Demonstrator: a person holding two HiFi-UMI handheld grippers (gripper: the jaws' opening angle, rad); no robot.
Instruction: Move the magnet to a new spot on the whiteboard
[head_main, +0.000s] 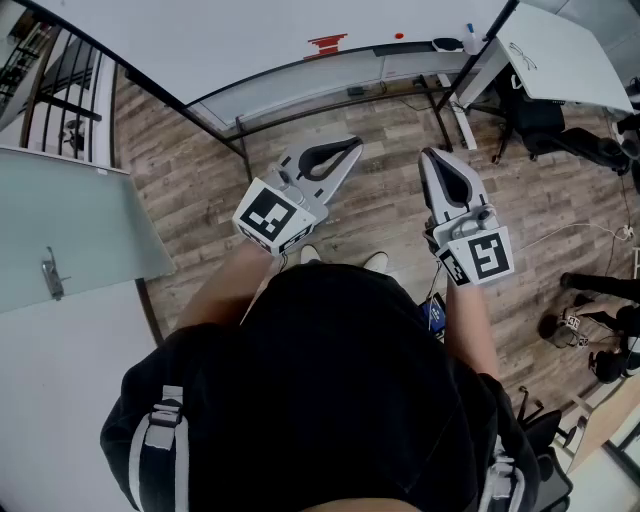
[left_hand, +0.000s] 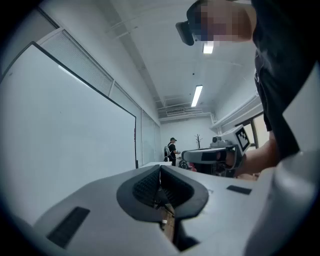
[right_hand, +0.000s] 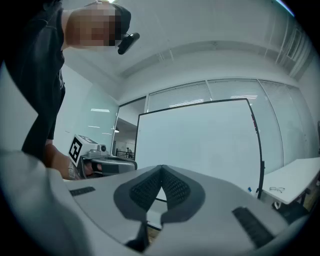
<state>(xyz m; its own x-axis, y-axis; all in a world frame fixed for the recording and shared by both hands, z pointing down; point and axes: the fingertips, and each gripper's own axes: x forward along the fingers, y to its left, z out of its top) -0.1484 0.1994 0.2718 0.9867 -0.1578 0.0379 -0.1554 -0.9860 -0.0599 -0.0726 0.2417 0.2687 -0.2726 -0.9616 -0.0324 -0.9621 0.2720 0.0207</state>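
Observation:
The whiteboard (head_main: 250, 40) stands ahead of me on a black frame, and its tray (head_main: 330, 80) runs along its foot. Low on the board I see a small round red spot (head_main: 399, 36), which may be the magnet, and a larger red mark (head_main: 327, 43). My left gripper (head_main: 352, 146) is held at waist height over the wooden floor, shut and empty, well short of the board. Beside it my right gripper (head_main: 428, 156) is also shut with nothing in it. In the gripper views each pair of pads meets, left (left_hand: 160, 168) and right (right_hand: 161, 169), and the board (right_hand: 200, 145) fills the background.
A black eraser (head_main: 447, 44) lies on the tray's right end. A white table (head_main: 560, 60) and a black chair (head_main: 545, 125) stand at the right, with cables on the floor. A glass door (head_main: 60, 230) is at the left. A person (left_hand: 171, 150) stands far off.

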